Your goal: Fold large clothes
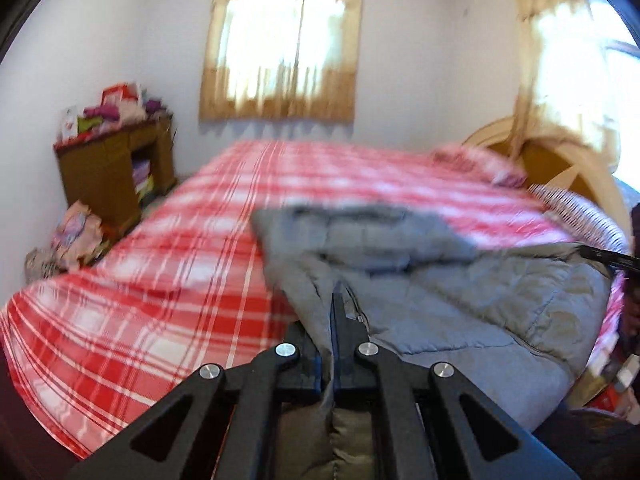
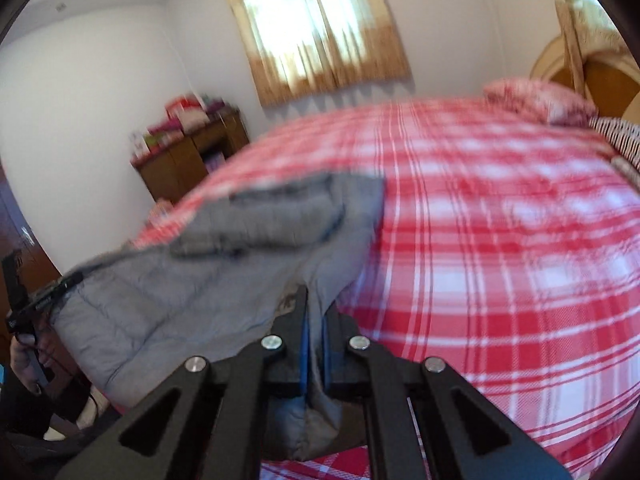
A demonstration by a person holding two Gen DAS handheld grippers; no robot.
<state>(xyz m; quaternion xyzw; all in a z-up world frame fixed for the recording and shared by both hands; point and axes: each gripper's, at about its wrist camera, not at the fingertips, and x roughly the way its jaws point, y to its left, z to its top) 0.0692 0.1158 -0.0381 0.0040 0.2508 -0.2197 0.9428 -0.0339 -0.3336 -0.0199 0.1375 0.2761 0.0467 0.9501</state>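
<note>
Now my left gripper (image 1: pixel 335 320) has its jaws clamped on the grey jacket's (image 1: pixel 460 300) edge | my right gripper (image 2: pixel 314 328) has its jaws clamped on another edge | jacket lies spread on the red plaid bed (image 2: pixel 500 260), partly lifted near me.

A grey quilted jacket (image 2: pixel 224 248) is seen spread over the near left part of a bed covered by a red and white checked bedspread (image 2: pixel 500 240). A fold of the jacket's edge is pinched between the closed fingers of the right gripper (image 2: pixel 314 320) at the near centre. At the far left edge the left gripper (image 2: pixel 60 286) is clamped on another edge of the jacket. Two pillows (image 2: pixel 540 100) are seen far right, a wooden cabinet (image 2: pixel 188 160) far left, and a curtained window (image 2: pixel 320 28) beyond. Much of the view is blurred.
</note>
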